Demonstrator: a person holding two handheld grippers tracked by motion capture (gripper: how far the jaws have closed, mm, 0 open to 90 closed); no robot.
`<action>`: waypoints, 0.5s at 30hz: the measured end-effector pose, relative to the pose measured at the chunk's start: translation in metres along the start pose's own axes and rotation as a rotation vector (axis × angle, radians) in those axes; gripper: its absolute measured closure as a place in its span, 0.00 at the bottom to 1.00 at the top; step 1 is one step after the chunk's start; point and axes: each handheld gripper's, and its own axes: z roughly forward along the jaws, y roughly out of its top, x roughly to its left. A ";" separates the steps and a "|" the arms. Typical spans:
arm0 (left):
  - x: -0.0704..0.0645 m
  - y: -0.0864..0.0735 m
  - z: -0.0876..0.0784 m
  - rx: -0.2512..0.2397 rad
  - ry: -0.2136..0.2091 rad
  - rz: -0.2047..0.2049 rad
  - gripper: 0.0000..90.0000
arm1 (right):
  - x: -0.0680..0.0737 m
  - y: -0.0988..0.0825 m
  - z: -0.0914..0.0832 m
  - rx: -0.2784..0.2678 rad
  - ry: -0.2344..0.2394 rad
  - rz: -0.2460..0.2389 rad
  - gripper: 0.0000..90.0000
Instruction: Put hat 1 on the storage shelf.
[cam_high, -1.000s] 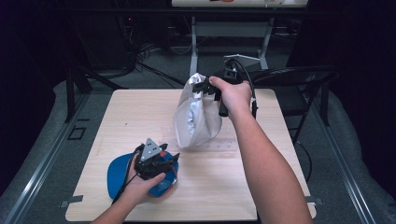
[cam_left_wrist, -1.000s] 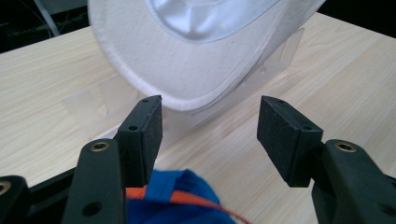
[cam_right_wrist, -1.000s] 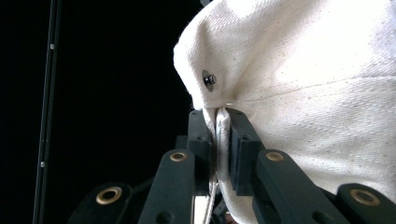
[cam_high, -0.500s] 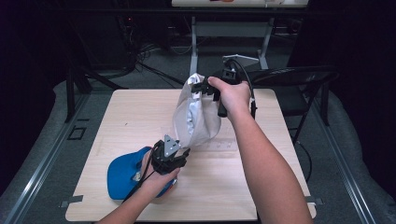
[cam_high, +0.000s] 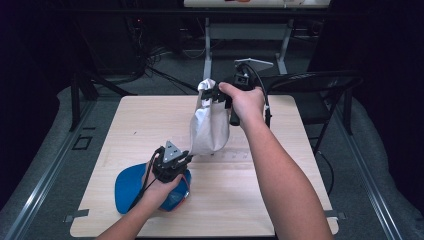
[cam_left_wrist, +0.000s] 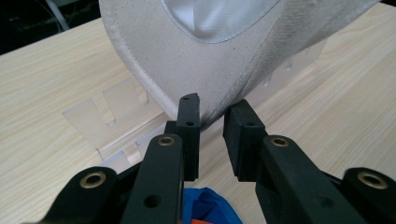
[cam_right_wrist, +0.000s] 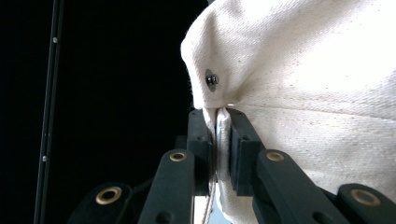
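Here the wooden table (cam_high: 280, 200) fills mid-frame. A cream cloth bag (cam_high: 209, 125) hangs at centre, top edge clamped in the right gripper (cam_high: 216, 95). The left gripper (cam_left_wrist: 212, 123) has just been closing; the bag's lower edge sits between its jaws, contact unclear. A blue cloth (cam_high: 131, 186) lower left is half hidden.

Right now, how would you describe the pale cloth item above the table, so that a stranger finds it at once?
Start at the light wooden table. Above its middle hangs an off-white cap, held up at its top edge by the right gripper. Unlike the blue cloth item lying flat near the front left corner, it is pale and hangs in the air.
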 end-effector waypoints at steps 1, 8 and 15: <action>0.001 0.000 0.000 -0.001 -0.004 -0.006 0.86 | 0.000 0.000 0.001 0.004 -0.001 -0.001 0.90; 0.011 -0.004 0.001 -0.006 -0.040 -0.066 0.86 | 0.001 -0.001 0.010 0.014 -0.010 -0.012 0.90; 0.015 -0.008 0.001 -0.020 -0.043 -0.099 0.88 | -0.005 -0.002 0.018 0.019 -0.013 -0.004 0.90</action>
